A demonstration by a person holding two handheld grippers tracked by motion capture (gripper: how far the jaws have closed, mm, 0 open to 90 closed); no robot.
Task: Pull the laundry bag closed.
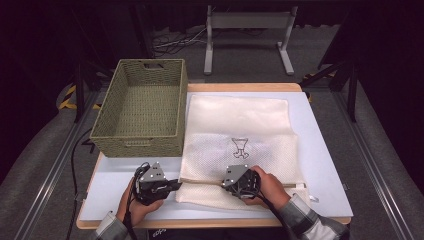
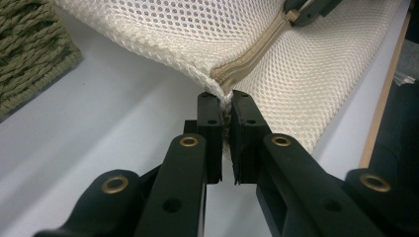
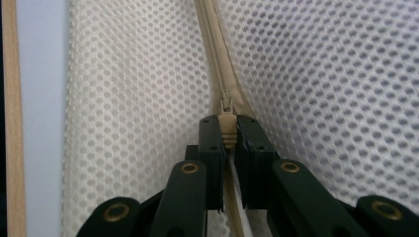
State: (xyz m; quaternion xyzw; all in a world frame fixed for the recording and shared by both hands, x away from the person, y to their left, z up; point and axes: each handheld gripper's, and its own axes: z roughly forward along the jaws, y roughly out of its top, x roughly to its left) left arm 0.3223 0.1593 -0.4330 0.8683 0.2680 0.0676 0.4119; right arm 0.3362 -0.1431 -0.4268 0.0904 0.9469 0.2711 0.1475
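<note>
A cream mesh laundry bag (image 1: pixel 240 145) lies flat on the white table, with a beige zipper (image 1: pixel 202 181) running along its near part. My left gripper (image 1: pixel 177 183) is shut on the bag's left end, where the zipper (image 2: pixel 247 61) stops at the corner (image 2: pixel 225 96). My right gripper (image 1: pixel 223 182) sits over the zipper line near the bag's middle. In the right gripper view its jaws are shut on the beige zipper pull (image 3: pixel 227 129), and the closed zipper (image 3: pixel 212 49) runs on ahead of them. A hand holds each gripper.
A woven olive basket (image 1: pixel 141 107) stands at the table's back left, touching the bag's left edge. The table's wooden front edge (image 1: pixel 215 223) lies just behind the hands. A grey metal stand (image 1: pixel 247 35) is on the floor beyond the table.
</note>
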